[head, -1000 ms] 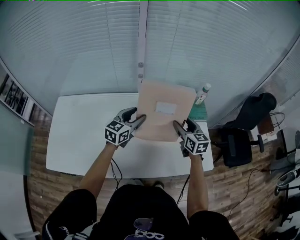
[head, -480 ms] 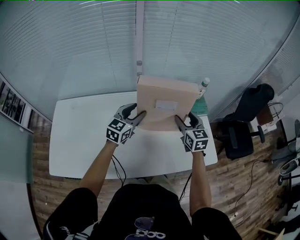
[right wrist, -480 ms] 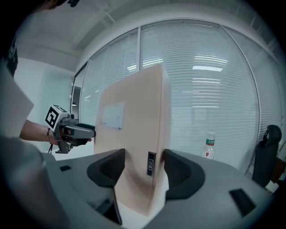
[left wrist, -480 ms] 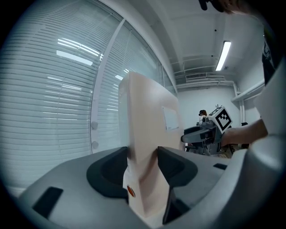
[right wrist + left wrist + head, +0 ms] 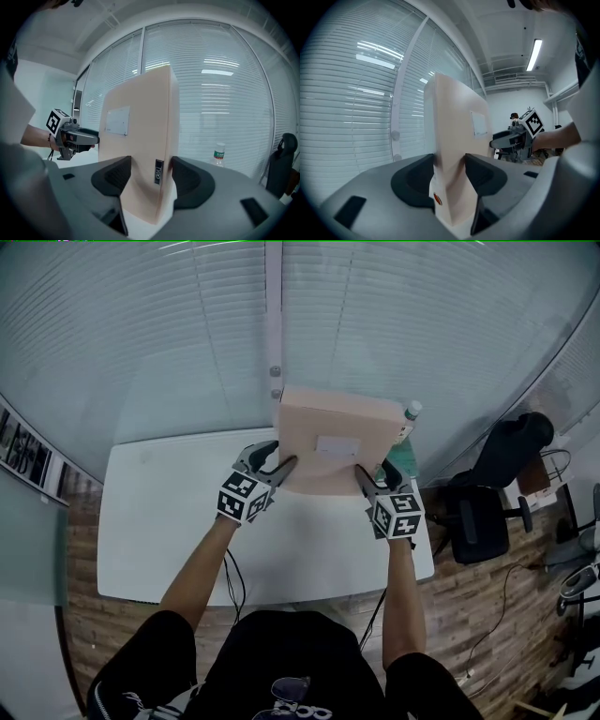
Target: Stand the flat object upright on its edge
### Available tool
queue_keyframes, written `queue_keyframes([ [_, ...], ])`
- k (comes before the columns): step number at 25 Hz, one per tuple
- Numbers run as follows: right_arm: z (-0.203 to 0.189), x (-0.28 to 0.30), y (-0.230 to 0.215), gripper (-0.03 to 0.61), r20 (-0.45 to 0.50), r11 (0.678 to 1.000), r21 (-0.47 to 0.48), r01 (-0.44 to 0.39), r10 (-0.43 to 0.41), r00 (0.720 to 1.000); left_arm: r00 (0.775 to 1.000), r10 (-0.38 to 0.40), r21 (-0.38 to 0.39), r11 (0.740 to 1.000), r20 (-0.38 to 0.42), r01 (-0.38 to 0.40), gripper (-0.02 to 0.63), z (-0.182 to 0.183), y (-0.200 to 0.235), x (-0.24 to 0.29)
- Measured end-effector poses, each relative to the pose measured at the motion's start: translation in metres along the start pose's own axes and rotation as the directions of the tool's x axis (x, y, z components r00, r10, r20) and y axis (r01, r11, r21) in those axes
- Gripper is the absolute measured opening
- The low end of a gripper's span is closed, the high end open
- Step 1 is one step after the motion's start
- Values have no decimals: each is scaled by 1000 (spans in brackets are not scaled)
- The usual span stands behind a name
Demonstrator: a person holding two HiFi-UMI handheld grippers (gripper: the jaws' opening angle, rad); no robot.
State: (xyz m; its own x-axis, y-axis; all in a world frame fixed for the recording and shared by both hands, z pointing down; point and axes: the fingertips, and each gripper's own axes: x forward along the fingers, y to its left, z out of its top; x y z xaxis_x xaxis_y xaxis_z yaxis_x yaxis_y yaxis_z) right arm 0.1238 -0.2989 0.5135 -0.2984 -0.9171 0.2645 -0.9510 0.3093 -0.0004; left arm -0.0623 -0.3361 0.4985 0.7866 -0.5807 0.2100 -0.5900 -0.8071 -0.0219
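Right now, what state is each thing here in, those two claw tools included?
flat box: near upright over the table, clamped at both side edges.
left gripper: shut on the flat box; its jaws have just been closing on it.
right gripper: shut on the flat box.
bottle: upright, capped, behind the flat box.

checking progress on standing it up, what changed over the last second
The flat beige box tipped up toward vertical. The left hand-held gripper has just been closing its jaws tighter on the box's edge. The right hand-held gripper stayed clamped on the other side; bottle and table unchanged.
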Motion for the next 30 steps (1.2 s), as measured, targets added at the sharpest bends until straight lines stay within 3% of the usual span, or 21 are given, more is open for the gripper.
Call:
queue_keyframes([
  [8,-3,40,-33,293,-17,999,24,-30,31,999,999,43,-14,999,-26,-44,225,-2,23,43],
  [14,-24,78,-56,293,-44,999,21,-45,46,998,996,75,-6,997,-49,-75,225,-26,43,78],
  [25,-1,128,-86,291,-71,997,30,-72,74,995,986,132,4,991,-98,-133,225,-7,79,115],
  [30,-3,153,-97,291,-88,997,-1,-78,77,993,981,162,-22,986,-103,-165,225,-20,93,131],
])
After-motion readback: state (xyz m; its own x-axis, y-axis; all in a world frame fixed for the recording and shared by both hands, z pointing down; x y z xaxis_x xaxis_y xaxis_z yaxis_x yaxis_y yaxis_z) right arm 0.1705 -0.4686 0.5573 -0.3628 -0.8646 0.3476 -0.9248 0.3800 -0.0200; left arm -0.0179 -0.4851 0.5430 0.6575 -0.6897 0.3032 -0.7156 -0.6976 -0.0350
